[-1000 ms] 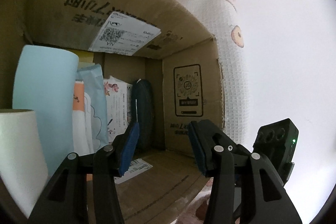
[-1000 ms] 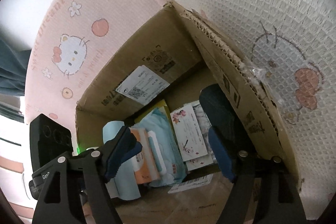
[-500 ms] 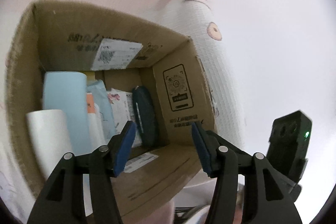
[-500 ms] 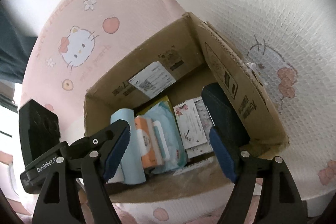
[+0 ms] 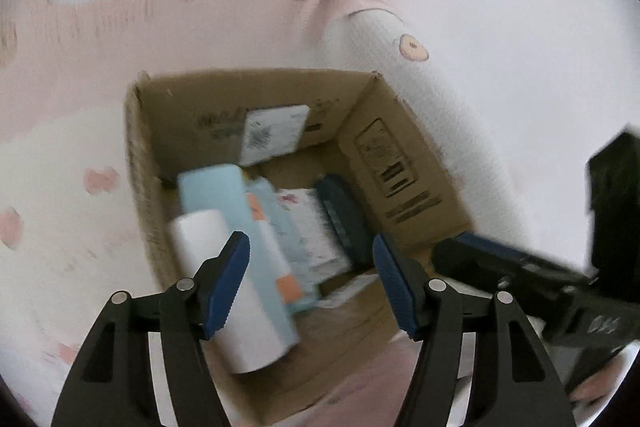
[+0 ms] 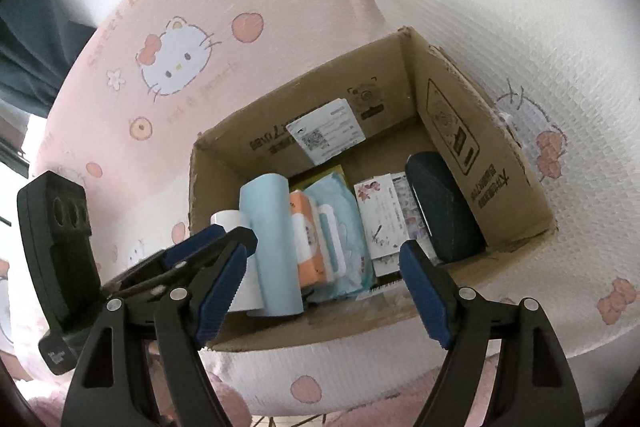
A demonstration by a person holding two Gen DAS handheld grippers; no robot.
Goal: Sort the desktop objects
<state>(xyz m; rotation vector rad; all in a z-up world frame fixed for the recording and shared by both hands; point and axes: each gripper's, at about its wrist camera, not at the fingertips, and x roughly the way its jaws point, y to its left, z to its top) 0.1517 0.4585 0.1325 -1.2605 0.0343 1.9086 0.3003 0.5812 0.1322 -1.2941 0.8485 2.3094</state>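
Note:
An open cardboard box [image 6: 504, 163] [image 5: 404, 163] sits on a pink and white cartoon-print bedcover. Standing in it side by side: a white roll [image 6: 230, 219] [image 5: 208, 239], a light-blue roll [image 6: 268, 223] [image 5: 216, 195], an orange tissue pack [image 6: 308, 239], a pale-blue wipes pack [image 6: 340, 223], floral cards [image 6: 380, 219] [image 5: 312, 227] and a dark case [image 6: 440, 207] [image 5: 344, 215]. My left gripper [image 5: 311, 287] is open and empty above the box's near edge; it also shows in the right wrist view [image 6: 208, 243]. My right gripper [image 6: 322, 291] is open and empty, above the near edge too.
The bedcover [image 6: 176, 55] surrounds the box. A white shipping label [image 6: 326, 135] is stuck on the box's far inner wall. The right gripper's black body [image 5: 560, 287] lies at the right of the left wrist view.
Both grippers have pulled back and up out of the box; the whole box now shows smaller and from above. Both stay open and empty.

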